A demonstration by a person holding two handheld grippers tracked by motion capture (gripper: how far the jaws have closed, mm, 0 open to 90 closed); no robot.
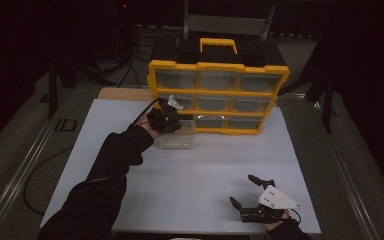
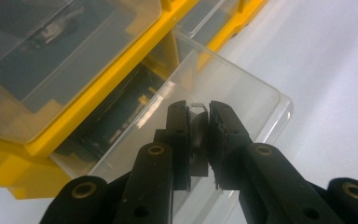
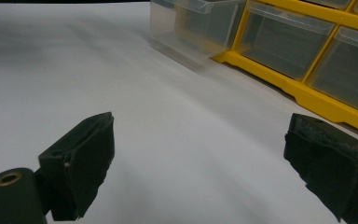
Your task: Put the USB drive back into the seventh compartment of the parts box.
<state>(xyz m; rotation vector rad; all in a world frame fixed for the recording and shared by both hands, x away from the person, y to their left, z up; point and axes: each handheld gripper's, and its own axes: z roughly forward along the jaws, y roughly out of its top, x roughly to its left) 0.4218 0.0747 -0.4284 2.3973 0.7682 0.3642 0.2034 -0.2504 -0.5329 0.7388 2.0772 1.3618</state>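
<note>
A yellow organizer [image 1: 218, 92] with clear drawers stands at the back of the white table sheet [image 1: 200, 170]. One clear drawer [image 1: 176, 140] is pulled out at its lower left. My left gripper [image 1: 166, 118] hangs over that drawer. In the left gripper view it [image 2: 198, 111] is shut on a small grey metal part [image 2: 197, 133], held above the open drawer [image 2: 233, 93]. My right gripper [image 1: 242, 190] rests near the table's front right and stands open, with nothing between its jaws [image 3: 200, 140]. The pulled-out drawer [image 3: 191, 25] and the organizer [image 3: 317, 51] lie far ahead of it.
The person's left sleeve [image 1: 105, 175] reaches across the left half of the sheet. A cable [image 1: 40, 170] lies on the floor at the left. Dark stands and a metal frame [image 1: 230, 22] are behind the organizer. Bare white sheet lies between the two grippers.
</note>
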